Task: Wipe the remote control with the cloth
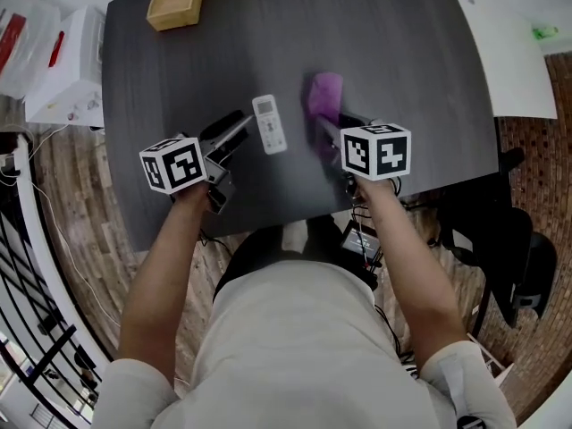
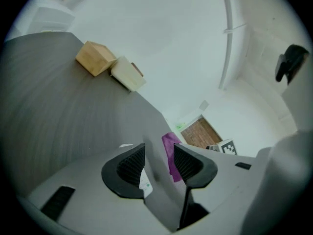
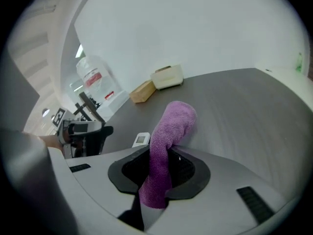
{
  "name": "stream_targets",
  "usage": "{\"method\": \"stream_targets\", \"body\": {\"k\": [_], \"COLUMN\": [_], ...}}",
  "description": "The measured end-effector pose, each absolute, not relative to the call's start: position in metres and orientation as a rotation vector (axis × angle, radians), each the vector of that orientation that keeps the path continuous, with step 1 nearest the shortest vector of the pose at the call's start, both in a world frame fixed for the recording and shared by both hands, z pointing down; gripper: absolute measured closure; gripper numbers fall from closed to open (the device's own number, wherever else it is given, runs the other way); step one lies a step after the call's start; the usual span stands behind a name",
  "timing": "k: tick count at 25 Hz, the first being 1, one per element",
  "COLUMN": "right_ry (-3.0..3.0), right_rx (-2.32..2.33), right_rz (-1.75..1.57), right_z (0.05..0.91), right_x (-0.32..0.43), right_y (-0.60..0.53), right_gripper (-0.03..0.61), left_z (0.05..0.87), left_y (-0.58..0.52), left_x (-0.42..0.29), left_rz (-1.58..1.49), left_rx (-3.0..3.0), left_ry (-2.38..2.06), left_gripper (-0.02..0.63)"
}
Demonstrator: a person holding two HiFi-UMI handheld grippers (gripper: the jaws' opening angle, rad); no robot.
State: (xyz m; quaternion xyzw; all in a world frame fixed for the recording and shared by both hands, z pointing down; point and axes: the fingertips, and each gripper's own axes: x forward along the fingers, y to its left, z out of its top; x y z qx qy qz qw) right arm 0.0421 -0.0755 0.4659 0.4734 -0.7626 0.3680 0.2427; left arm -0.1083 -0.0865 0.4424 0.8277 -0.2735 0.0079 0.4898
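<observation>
The right gripper [image 3: 159,173] clamped the purple cloth [image 3: 174,123] while the left gripper [image 2: 159,163] hung with jaws apart, empty, beside the remote control [image 1: 270,124].

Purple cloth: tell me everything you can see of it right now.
The purple cloth looks like nubby microfibre, bunched into a thick roll. The right gripper is shut on it near one end: a short tail shows behind the jaws, and the longer part sticks forward and ends in a rounded fold. It is over the dark table, right of the white remote control and apart from it. Whether its tip touches the table is unclear.
</observation>
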Motion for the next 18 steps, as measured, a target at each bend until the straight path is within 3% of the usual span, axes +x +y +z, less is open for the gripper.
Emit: {"method": "stream_targets", "body": {"k": [18], "right_ry": [-2.493], "right_rx": [1.427], "right_rz": [1.132], "right_z": [0.318], "right_x": [0.118], "right_y": [0.043], "right_gripper": [0.492], "left_z": [0.295], "left_y": [0.076], "left_x": [-0.099], "left_rz": [-0.366], "left_rx": [2.089], "left_ry": [-0.52], "left_gripper": [0.466]}}
